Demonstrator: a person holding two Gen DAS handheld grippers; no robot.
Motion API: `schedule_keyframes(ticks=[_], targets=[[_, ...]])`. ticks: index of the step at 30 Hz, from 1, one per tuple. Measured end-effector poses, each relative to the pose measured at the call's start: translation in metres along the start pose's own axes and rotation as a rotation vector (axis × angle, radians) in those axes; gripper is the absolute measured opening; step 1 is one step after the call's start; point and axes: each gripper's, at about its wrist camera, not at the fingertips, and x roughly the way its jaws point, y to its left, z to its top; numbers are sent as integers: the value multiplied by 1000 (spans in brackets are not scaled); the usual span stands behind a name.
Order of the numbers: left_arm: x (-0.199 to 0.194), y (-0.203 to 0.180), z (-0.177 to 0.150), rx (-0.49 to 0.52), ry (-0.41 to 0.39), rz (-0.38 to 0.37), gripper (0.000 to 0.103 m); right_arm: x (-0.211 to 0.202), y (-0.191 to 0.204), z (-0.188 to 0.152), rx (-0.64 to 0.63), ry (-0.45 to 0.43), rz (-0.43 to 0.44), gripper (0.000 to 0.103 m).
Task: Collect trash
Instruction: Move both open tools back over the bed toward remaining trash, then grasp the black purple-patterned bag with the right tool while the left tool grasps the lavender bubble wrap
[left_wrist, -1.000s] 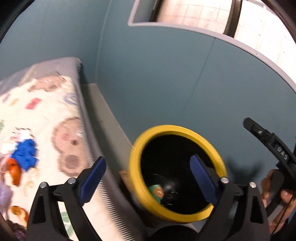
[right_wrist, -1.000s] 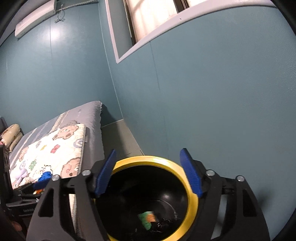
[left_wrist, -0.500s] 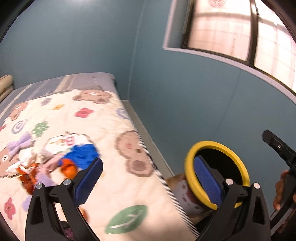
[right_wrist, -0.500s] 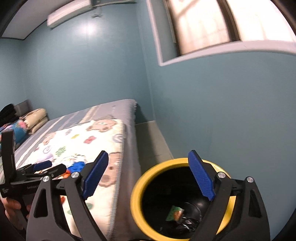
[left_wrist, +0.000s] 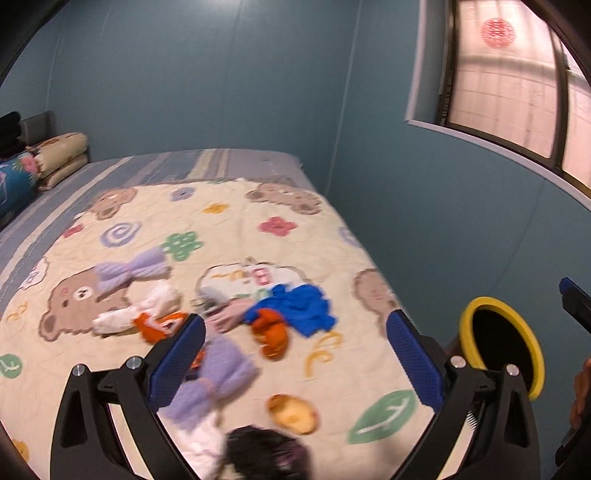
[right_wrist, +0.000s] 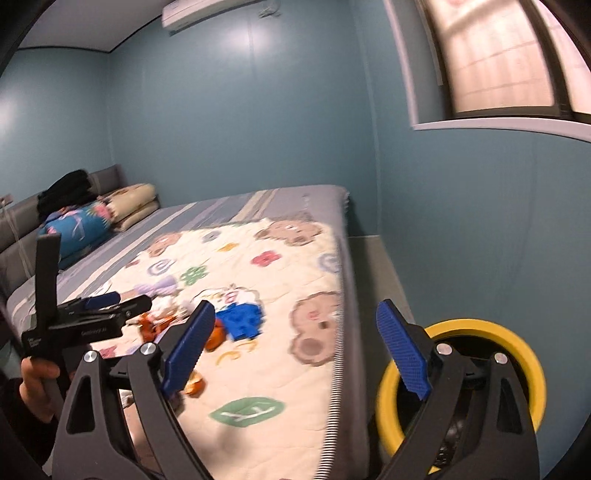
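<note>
- Both my left tool (left_wrist: 295, 354) and right tool (right_wrist: 291, 347) gape wide, empty
- Orange wrapper (left_wrist: 272, 336) on the bed (left_wrist: 236, 221) looks light, crumply; I'd pinch its puffed middle

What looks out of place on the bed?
A scatter of crumpled scraps on the quilt: blue wrapper, orange wrapper, purple tissue and a peel-like piece. None is in the yellow-rimmed bin beside the bed.
</note>
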Motion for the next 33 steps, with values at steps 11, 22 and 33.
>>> schedule_keyframes(ticks=[11, 22, 33], targets=[[7, 79, -31, -76, 63, 95, 95, 38, 69, -32, -88, 126, 188, 85], [31, 122, -67, -128, 146, 121, 95, 78, 132, -79, -182, 273, 332, 85], [65, 137, -81, -167, 209, 70, 95, 111, 173, -115, -276, 386, 372, 76]])
